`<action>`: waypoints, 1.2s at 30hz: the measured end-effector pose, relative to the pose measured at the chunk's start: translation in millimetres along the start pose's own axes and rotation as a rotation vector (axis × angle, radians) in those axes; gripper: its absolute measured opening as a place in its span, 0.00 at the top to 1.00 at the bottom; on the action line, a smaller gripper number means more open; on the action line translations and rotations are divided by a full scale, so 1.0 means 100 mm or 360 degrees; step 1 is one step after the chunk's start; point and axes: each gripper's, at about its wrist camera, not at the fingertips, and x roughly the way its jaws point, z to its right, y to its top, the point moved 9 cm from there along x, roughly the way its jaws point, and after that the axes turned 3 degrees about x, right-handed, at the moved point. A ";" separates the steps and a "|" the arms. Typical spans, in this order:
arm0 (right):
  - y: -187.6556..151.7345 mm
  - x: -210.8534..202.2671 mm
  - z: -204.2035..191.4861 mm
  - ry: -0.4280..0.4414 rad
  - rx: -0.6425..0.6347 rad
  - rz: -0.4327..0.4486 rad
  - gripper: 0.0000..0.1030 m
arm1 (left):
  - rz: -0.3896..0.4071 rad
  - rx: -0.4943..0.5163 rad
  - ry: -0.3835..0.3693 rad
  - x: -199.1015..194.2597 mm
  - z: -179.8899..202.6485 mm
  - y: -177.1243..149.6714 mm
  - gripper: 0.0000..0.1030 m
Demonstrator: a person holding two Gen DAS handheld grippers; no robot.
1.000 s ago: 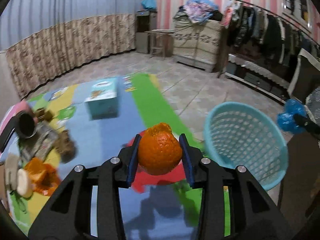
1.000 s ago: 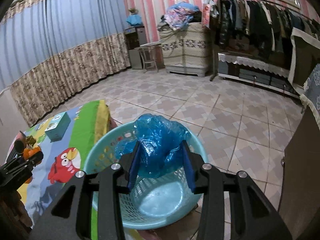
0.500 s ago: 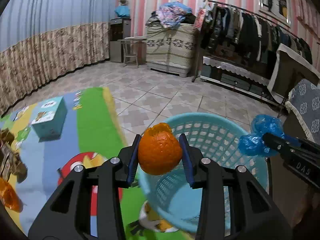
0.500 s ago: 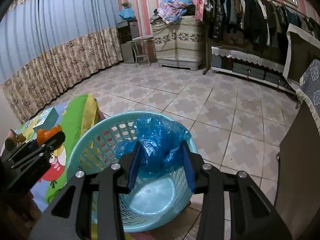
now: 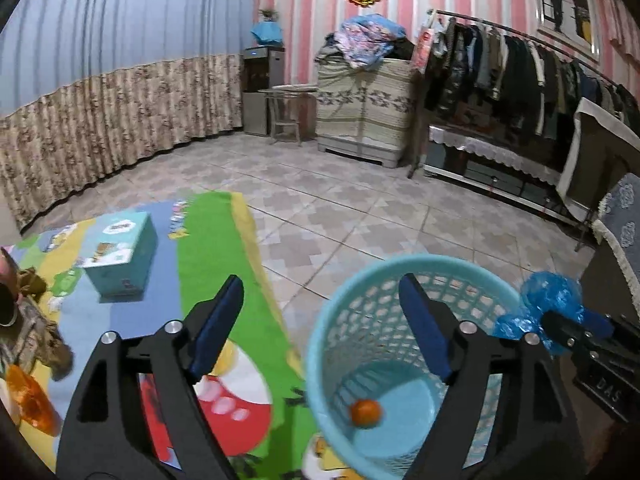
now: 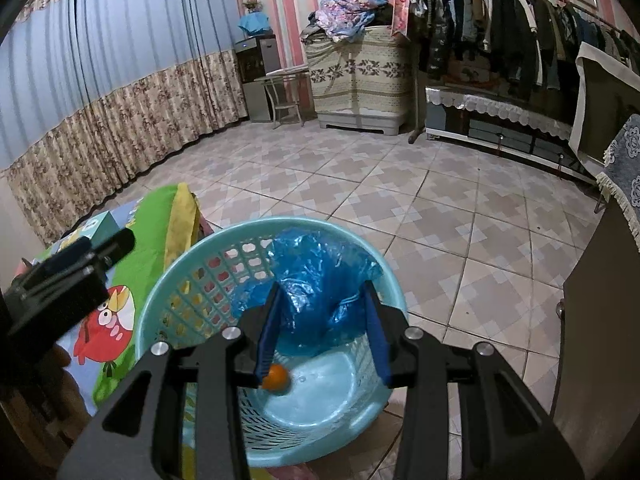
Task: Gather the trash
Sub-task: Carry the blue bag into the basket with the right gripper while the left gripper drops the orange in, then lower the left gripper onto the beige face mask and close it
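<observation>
Pink-striped walls and a tiled floor [image 6: 400,208] surround a turquoise basket [image 6: 192,276] beside a cartoon mat [image 5: 208,240]. An orange [image 5: 365,413] lies on the basket's bottom. Above it the left tool [image 5: 320,332] has its jaws opening, nothing between them. The right tool [image 6: 322,332] is clamped on a blue plastic bag [image 6: 316,276] over the basket.

Small round orange [image 5: 365,413] is seen lying on the floor of the light-blue perforated plastic basket [image 5: 340,322], free of any grip. The basket stands upright on the floor, just beside the edge of the cartoon-print mat. Crumpled blue plastic bag [image 6: 320,280] is held above the basket's opening, over its far rim, pinched between two blue-padded fingers [image 6: 269,332].
</observation>
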 end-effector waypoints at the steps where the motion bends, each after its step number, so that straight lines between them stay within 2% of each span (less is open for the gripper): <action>1: -0.01 0.02 -0.05 0.0002 -0.0014 -0.0005 0.61 | 0.0006 -0.0001 0.0025 -0.01 -0.06 0.02 0.20; 9: -0.06 0.15 -0.18 0.0035 0.0001 -0.0045 0.60 | 0.0041 -0.0021 0.0129 -0.12 -0.44 0.06 0.13; 11: -0.06 0.16 -0.18 0.0044 0.0042 -0.0028 0.39 | 0.0051 -0.0036 0.0142 -0.15 -0.51 0.06 0.11; 12: -0.04 0.16 -0.15 0.0040 0.0057 -0.0010 0.23 | 0.0051 -0.0043 0.0143 -0.17 -0.54 0.04 0.11; 14: -0.02 0.14 -0.15 0.0043 0.0086 0.0011 0.21 | 0.0045 -0.0059 0.0144 -0.20 -0.60 0.02 0.11; 16: -0.01 0.13 -0.15 0.0034 0.0097 0.0027 0.15 | 0.0047 -0.0067 0.0154 -0.24 -0.65 0.01 0.10; 19: 0.03 0.10 -0.14 0.0000 0.0098 0.0057 0.13 | 0.0052 -0.0080 0.0171 -0.32 -0.73 -0.02 0.09; 25: 0.06 0.05 -0.21 0.0018 0.0093 0.0094 0.13 | 0.0062 -0.0133 0.0215 -0.53 -1.01 -0.15 0.06; 36: 0.00 -0.09 -0.69 0.0073 -0.0110 0.0143 0.12 | -0.0006 -0.0202 0.0351 -0.90 -1.63 -0.50 0.05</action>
